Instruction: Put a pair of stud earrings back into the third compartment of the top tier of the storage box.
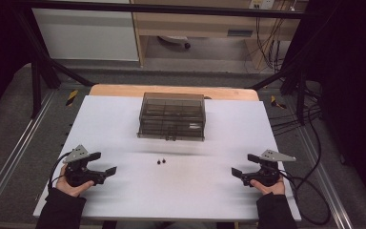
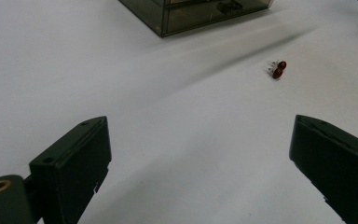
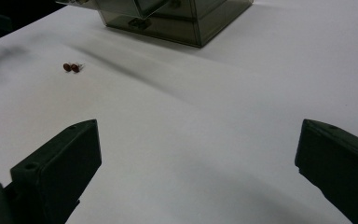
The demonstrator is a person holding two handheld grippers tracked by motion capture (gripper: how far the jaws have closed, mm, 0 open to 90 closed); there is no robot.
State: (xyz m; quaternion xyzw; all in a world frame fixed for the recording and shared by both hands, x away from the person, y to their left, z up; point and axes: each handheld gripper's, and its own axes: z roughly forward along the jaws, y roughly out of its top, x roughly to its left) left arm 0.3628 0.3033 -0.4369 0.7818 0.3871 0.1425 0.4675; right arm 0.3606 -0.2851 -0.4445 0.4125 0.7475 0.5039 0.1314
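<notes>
1. Grippers idle: left gripper [image 1: 106, 163] and right gripper [image 1: 240, 165] both rest low at the near edge of the white table [image 1: 124, 200], jaws spread wide, nothing between them. Looks like the start position, approach not begun.
2. Target, my guess: the two small red parts [image 1: 160, 161], lying touching each other on the bare table. From the left gripper they sit ahead and to the right [image 2: 278, 69]; from the right gripper, ahead and to the left [image 3: 72, 67]. Well apart from both.
3. Smoky drawer box [image 1: 172, 116] stands beyond the parts, further ahead of both claws. I can't tell whether its drawer is ajar.
4. Orientation: the pair's long axis runs roughly along the line between the two grippers. Thin clear leads seem to stick out away from the left gripper; too small to be sure.
5. Next move, as I judge it: bring one claw over the pair, jaws straddling the short axis, then pinch low. Parts are tiny and may skid.
</notes>
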